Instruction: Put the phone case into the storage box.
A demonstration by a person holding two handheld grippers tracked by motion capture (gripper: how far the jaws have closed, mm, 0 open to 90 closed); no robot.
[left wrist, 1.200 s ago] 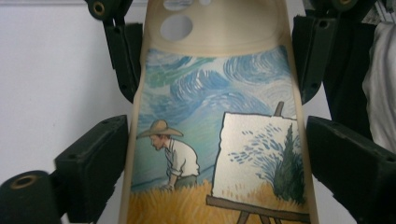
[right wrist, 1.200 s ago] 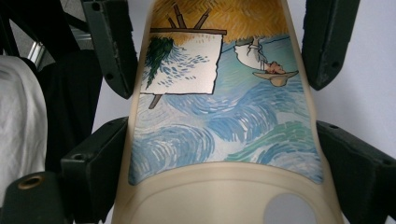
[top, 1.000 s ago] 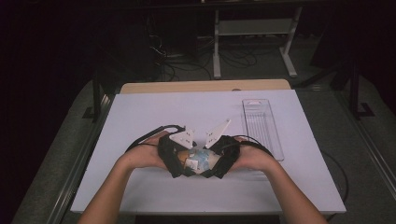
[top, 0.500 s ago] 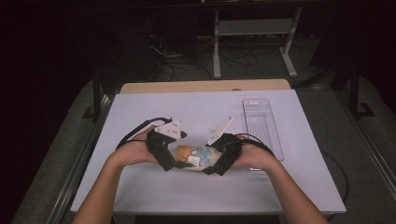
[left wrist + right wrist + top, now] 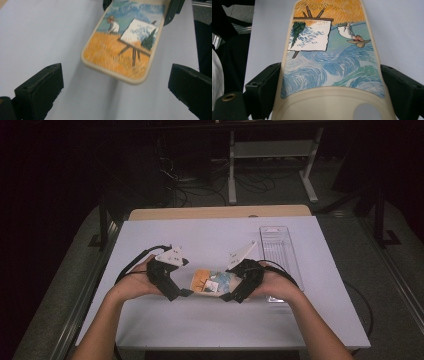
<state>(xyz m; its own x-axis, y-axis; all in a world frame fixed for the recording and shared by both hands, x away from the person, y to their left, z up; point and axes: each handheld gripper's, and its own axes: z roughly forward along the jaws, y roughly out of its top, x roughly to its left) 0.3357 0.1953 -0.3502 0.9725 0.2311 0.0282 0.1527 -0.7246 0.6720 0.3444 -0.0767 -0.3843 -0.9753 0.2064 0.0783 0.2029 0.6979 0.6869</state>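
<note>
A wide table (image 5: 150,320) under a pale lilac-white cover takes up most of the scene, with the person's 2 forearms coming in over its near edge. Toward the right side lies a clear plastic tray (image 5: 278,245), long and narrow, just beyond the right hand. The left gripper (image 5: 181,292) sits a little left of centre, its 2 black jaws spread wide with nothing between them; in the left gripper view the jaws stand well apart on either side of the cover, short of the case's nearest rounded end. The right gripper (image 5: 229,296) faces it from the other side and is clamped on the phone case (image 5: 212,282), each jaw pressed against 1 long edge near the camera cut-out. The case is held raised above the table between the 2 grippers, near the front middle; its cream rim frames a painted scene of a figure in a straw hat, an easel and a golden field under swirling blue sky.
</note>
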